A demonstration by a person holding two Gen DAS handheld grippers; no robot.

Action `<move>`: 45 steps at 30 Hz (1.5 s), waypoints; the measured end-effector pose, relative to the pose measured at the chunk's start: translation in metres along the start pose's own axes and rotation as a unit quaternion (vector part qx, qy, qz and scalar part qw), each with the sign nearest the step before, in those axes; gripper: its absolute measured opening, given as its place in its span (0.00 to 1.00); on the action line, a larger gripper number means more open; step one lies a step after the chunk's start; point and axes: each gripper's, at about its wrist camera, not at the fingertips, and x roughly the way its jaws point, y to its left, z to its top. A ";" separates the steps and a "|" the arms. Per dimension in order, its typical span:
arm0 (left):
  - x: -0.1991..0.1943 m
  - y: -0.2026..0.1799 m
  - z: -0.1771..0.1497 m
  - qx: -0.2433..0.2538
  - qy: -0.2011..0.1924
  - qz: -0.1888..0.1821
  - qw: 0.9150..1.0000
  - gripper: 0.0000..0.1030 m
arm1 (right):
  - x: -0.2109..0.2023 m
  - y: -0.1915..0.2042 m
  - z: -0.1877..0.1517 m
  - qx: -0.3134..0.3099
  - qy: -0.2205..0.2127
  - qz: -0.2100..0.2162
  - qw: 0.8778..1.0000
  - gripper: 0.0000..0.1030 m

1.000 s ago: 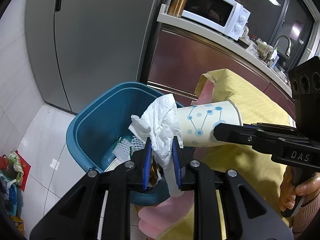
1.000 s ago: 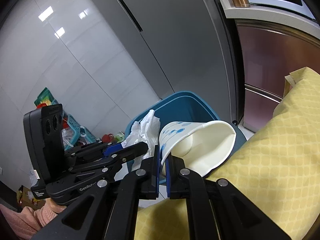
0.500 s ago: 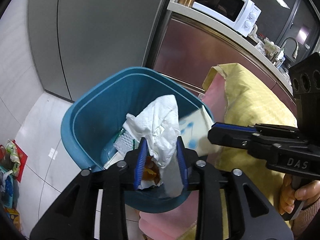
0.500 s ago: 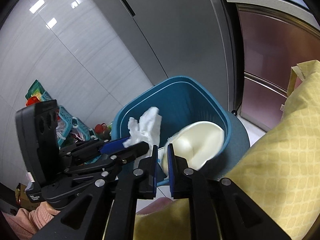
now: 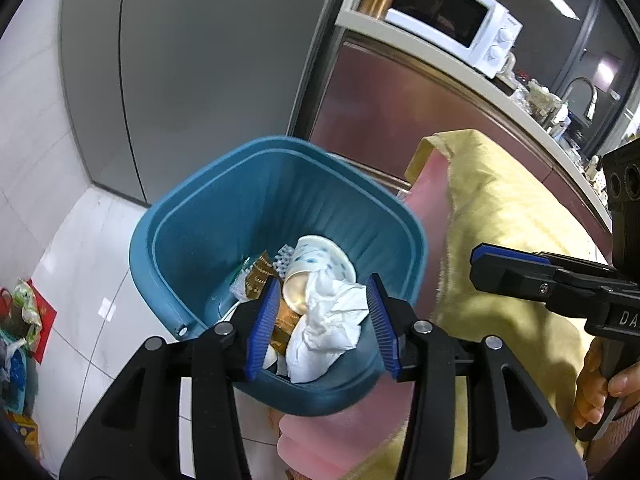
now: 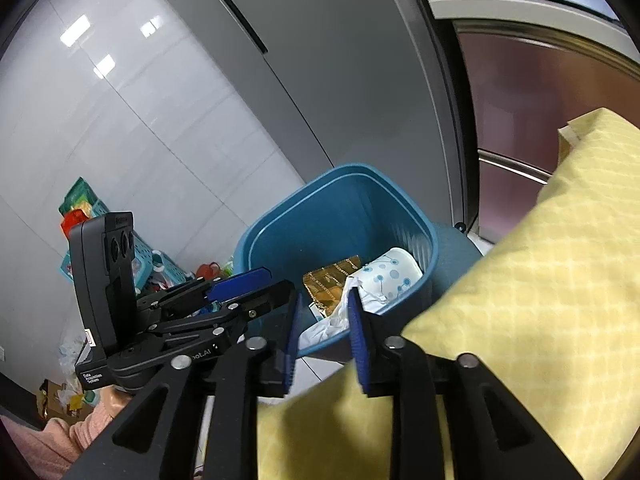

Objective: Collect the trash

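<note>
A blue trash bin (image 5: pixel 192 236) stands on the floor beside the table; it also shows in the right wrist view (image 6: pixel 320 216). Inside lie a crumpled white tissue (image 5: pixel 328 320), a white paper cup with blue dots (image 5: pixel 316 264) on its side, and gold wrappers (image 5: pixel 260 276). The cup (image 6: pixel 392 272) and tissue (image 6: pixel 328 324) also show in the right wrist view. My left gripper (image 5: pixel 322 320) is open and empty above the bin's near rim. My right gripper (image 6: pixel 322 340) is open and empty, just right of the bin above the table edge.
A yellow tablecloth (image 5: pixel 504 240) over a pink underlay covers the table right of the bin. A grey fridge (image 5: pixel 200 60) and a counter with a microwave (image 5: pixel 452 20) stand behind. Baskets and bags (image 6: pixel 100 232) lie on the floor at the left.
My left gripper opened and the tissue dropped into the bin. My right gripper opened and the paper cup fell into the bin. Both grippers now hold nothing.
</note>
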 end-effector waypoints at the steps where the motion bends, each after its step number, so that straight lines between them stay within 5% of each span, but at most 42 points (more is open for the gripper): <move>1: -0.005 -0.003 0.000 0.005 -0.006 -0.002 1.000 0.47 | -0.006 0.000 -0.002 0.000 -0.007 0.000 1.000 0.28; 10: -0.058 -0.043 -0.007 0.055 -0.071 -0.017 0.996 0.73 | -0.064 -0.001 -0.022 -0.008 -0.074 -0.025 0.997 0.52; 15: -0.086 -0.070 -0.018 0.081 -0.105 -0.016 0.991 0.89 | -0.098 0.001 -0.039 -0.016 -0.123 -0.067 0.990 0.74; 17: -0.097 -0.082 -0.024 0.091 -0.118 -0.021 0.989 0.94 | -0.111 -0.001 -0.047 -0.015 -0.145 -0.085 0.986 0.74; 24: -0.122 -0.115 -0.042 0.111 -0.162 -0.008 0.981 0.95 | -0.147 -0.005 -0.083 -0.010 -0.216 -0.162 0.963 0.90; 31: -0.133 -0.146 -0.059 0.131 -0.188 -0.008 0.973 0.95 | -0.178 -0.004 -0.124 -0.017 -0.274 -0.258 0.926 0.93; 45: -0.153 -0.179 -0.082 0.156 -0.245 -0.002 0.957 0.95 | -0.218 0.000 -0.174 0.000 -0.341 -0.303 0.890 0.93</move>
